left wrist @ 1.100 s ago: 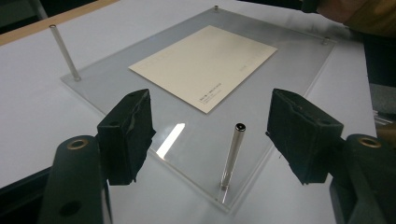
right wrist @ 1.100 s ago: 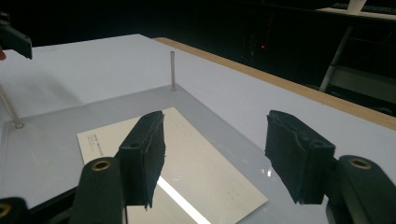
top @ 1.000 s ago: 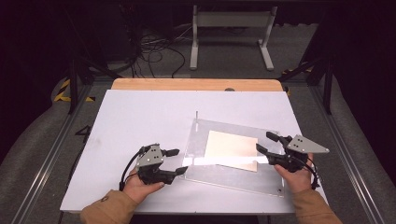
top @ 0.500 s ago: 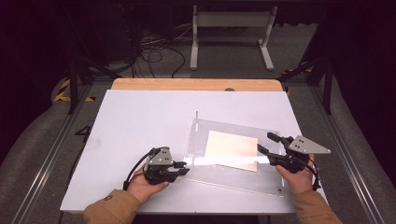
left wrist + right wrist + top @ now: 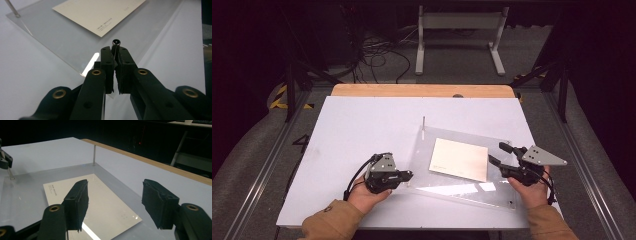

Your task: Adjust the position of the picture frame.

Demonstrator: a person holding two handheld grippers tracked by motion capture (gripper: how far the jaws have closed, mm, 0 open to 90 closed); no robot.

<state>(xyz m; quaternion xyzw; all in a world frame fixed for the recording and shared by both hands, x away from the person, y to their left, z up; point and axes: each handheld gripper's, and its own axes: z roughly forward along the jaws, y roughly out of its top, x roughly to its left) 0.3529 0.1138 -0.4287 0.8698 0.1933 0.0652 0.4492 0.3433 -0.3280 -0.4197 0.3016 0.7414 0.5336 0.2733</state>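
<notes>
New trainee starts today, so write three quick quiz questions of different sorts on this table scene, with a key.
1. True or false: the left hand-held gripper is shut on a metal pin at a corner of the clear sheet.
2. What lies on the clear sheet? A) a paper card B) a sponge C) a cup
3. Fill in: the jaws of the right hand-held gripper stand ____.

Key: 1 true. 2 A, the paper card lies flat on it. 3 open, holding nothing.
</notes>
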